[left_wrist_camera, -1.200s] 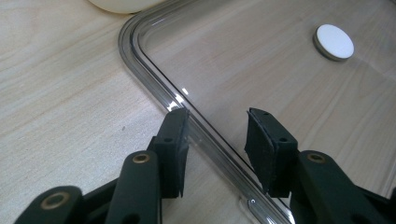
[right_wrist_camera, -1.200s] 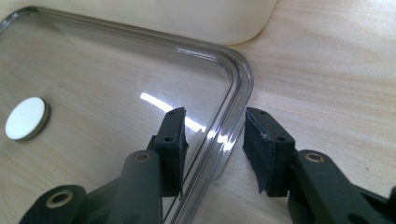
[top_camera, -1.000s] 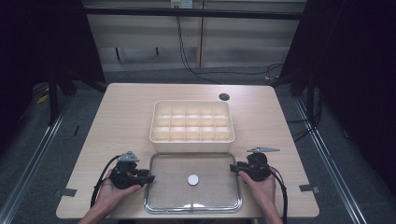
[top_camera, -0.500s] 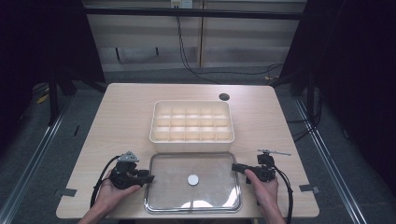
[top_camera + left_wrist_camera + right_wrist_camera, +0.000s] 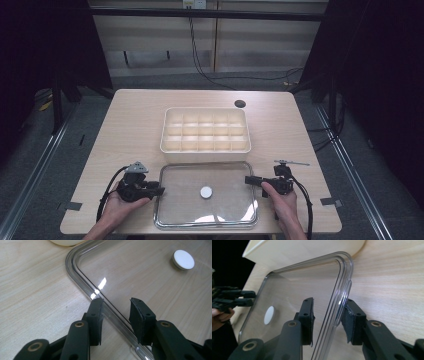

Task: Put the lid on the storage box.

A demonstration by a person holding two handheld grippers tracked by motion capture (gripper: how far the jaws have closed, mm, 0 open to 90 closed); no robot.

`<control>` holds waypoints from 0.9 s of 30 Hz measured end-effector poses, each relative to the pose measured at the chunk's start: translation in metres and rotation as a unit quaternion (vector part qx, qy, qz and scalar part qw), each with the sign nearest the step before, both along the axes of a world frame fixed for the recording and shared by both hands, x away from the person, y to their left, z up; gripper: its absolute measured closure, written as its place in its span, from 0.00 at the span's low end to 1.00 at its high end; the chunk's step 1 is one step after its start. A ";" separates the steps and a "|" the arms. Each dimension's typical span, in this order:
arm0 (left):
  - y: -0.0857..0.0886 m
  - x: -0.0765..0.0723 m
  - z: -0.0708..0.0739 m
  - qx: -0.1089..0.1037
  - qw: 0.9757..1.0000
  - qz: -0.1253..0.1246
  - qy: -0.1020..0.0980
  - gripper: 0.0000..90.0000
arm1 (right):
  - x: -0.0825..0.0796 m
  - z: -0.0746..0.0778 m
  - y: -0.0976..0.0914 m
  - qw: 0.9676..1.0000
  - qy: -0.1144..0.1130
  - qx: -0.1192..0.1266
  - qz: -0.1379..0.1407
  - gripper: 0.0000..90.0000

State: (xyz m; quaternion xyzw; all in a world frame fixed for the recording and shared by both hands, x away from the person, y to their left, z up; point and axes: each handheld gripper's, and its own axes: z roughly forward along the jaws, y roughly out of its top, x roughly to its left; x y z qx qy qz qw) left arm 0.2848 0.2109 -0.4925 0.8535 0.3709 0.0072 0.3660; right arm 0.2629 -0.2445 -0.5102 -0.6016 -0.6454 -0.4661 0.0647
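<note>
The cream box [image 5: 65, 242] is poking in at 12 o'clock in the left gripper view, and the top edge is cutting nearly all of it off. The clear lid [image 5: 294, 312] is running off the bottom edge in the right gripper view, at 6 o'clock. In the high view the person's arms are getting cut off at 6 o'clock. The dark round spot [image 5: 240, 104] on the table [image 5: 130, 125] is looking too small to tell.

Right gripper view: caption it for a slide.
Open right tool straddling the clear lid's rim beside the cream box.
</note>
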 end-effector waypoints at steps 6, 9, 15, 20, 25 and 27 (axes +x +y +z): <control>0.002 0.002 -0.001 -0.008 1.000 0.005 0.006 0.69 | -0.001 0.001 0.000 1.000 -0.007 0.019 0.022 0.72; 0.002 0.002 -0.001 -0.008 1.000 0.004 0.005 0.69 | 0.000 0.001 0.000 0.999 -0.008 0.022 0.024 0.72; 0.004 0.003 -0.001 -0.013 1.000 0.004 0.010 0.69 | 0.002 -0.001 0.002 1.000 -0.003 0.013 0.023 0.69; 0.003 0.002 -0.001 -0.013 1.000 0.011 0.006 0.68 | 0.001 -0.002 0.003 1.000 -0.009 0.017 0.005 0.74; 0.004 0.003 -0.002 -0.019 1.000 0.012 0.008 0.64 | -0.003 0.004 0.001 0.999 -0.040 0.037 0.001 0.80; 0.004 0.004 -0.002 -0.025 1.000 0.014 0.011 0.61 | -0.005 0.008 0.001 0.998 -0.049 0.040 -0.003 0.81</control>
